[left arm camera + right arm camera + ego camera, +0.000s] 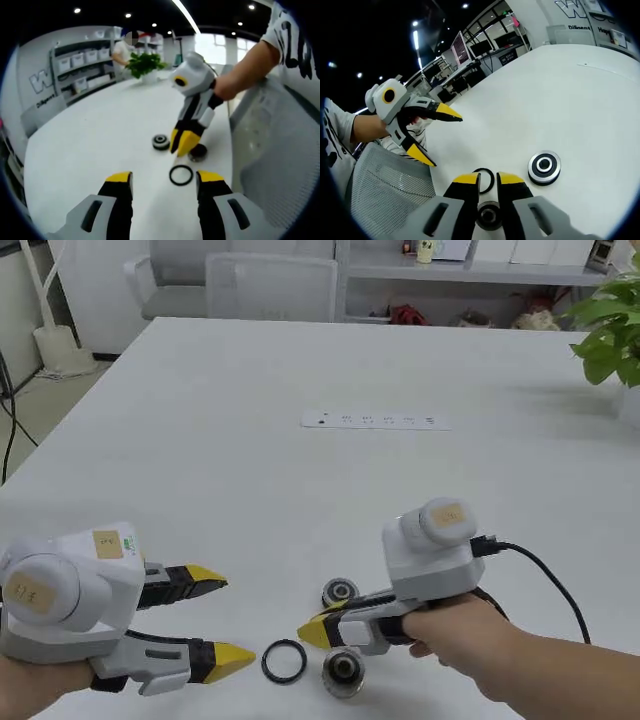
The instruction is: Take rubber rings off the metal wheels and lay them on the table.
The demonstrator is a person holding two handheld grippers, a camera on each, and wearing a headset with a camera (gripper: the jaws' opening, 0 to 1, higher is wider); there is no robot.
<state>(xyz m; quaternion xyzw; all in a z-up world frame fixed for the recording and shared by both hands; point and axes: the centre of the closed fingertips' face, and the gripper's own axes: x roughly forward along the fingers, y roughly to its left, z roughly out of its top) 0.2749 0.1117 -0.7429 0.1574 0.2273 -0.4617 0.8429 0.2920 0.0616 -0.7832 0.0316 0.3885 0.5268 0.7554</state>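
A loose black rubber ring (284, 661) lies flat on the white table (300, 470), just ahead of my left gripper (222, 618), which stands open with nothing in it. The ring (181, 175) lies between and just beyond its yellow tips. My right gripper (311, 632) hovers low above the table with its jaws nearly together and nothing held. One metal wheel (340, 592) with a dark ring around it (544, 167) sits behind its tips. A second wheel (343, 670), showing a grey rim, lies under that gripper (489, 179).
A white power strip (375, 421) lies at the table's middle. A green plant (612, 325) stands at the far right edge. A black cable (545, 585) trails from the right gripper. Chairs and shelves stand beyond the table.
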